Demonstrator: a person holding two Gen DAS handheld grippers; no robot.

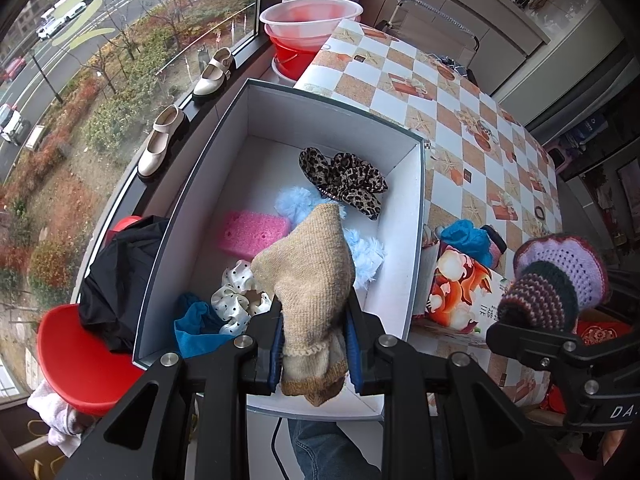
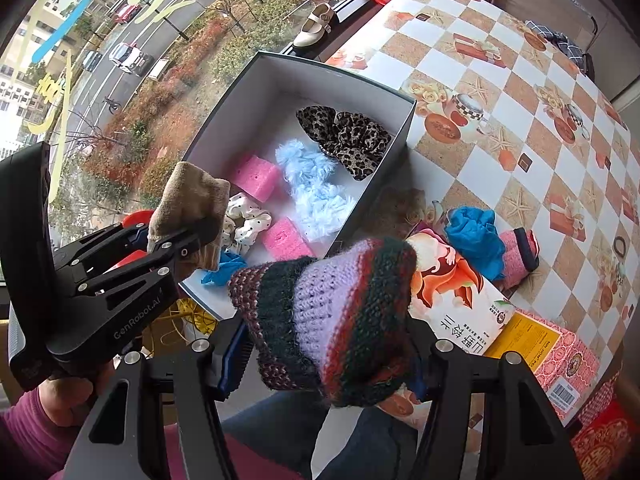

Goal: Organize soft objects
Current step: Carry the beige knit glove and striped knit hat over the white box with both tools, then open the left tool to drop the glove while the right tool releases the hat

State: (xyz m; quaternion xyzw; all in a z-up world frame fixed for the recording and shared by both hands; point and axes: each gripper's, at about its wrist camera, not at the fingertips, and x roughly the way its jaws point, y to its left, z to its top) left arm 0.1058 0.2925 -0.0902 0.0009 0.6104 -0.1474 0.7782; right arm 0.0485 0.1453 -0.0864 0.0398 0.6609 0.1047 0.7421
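My left gripper (image 1: 314, 344) is shut on a beige knitted sock (image 1: 308, 276) and holds it above the near end of the open grey box (image 1: 416, 216). It also shows in the right wrist view (image 2: 180, 240), with the sock (image 2: 188, 196). My right gripper (image 2: 332, 356) is shut on a striped purple knitted piece (image 2: 332, 316), to the right of the box; it also shows in the left wrist view (image 1: 556, 280). In the box lie a leopard scrunchie (image 2: 348, 136), blue fluffy pieces (image 2: 312, 184), pink sponges (image 2: 256, 174), a polka-dot scrunchie (image 2: 244, 220) and a blue cloth (image 1: 196, 328).
On the checkered table (image 2: 500, 80) lie a blue cloth (image 2: 476, 236), a pink sock (image 2: 520, 256), a printed carton (image 2: 460, 300) and a red-yellow box (image 2: 552, 352). Shoes (image 1: 164, 140) stand on the window sill. Red basins (image 1: 304, 28) are at the far end, a red stool with black cloth (image 1: 116, 280) at left.
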